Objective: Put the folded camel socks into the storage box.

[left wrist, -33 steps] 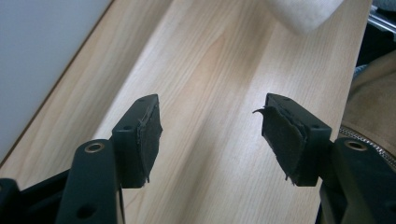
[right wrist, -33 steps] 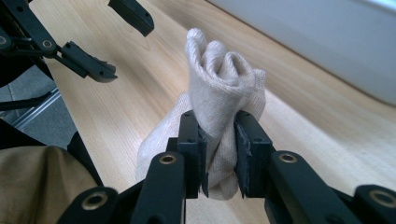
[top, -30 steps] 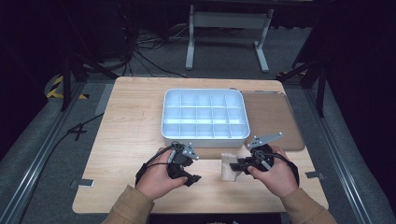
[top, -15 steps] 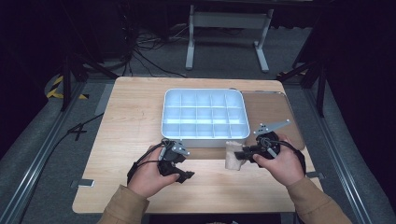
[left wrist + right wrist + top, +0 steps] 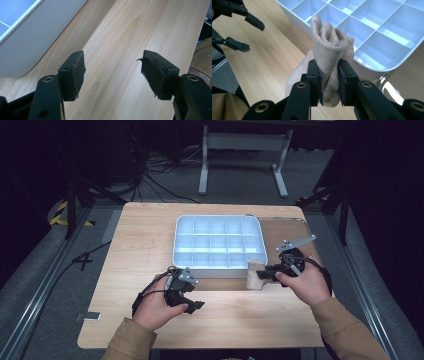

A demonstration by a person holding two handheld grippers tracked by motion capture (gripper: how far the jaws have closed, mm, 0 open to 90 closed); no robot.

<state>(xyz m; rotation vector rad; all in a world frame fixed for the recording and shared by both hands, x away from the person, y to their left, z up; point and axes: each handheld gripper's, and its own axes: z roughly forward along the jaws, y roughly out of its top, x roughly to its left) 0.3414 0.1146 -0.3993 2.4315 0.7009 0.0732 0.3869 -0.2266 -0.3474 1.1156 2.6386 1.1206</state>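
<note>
Gripping a bunched beige cloth, the right tongs pinch it at its middle, so its gathered top stands up past the pads while the rest sags toward the wooden tabletop. In the right gripper view the cloth sits just in front of the near corner of a white compartment tray, a shallow box divided into a grid of small square cells, all of which look empty. From the high view, the cloth appears beside the tray's front right corner, near the wall; whether it touches the wall cannot be told. The person's right hand holds these tongs pointing leftward across the tabletop.

The left tongs stand wide open with nothing between them, aimed at bare wood next to the tray's rounded outer wall. In the high view the left hand rests them low on the tabletop, in front of the tray and well apart from the cloth.

Judging from this, the step in hand is carrying the picked-up cloth toward the tray, probably to drop it into one of the cells. The next move would call for lifting the cloth clear over the tray's rim, centring it above a single cell, then lowering and opening the right tongs. Because the cloth is loose and wider than a cell, its hanging part may drape over a divider; the free left tongs could tuck it in.
</note>
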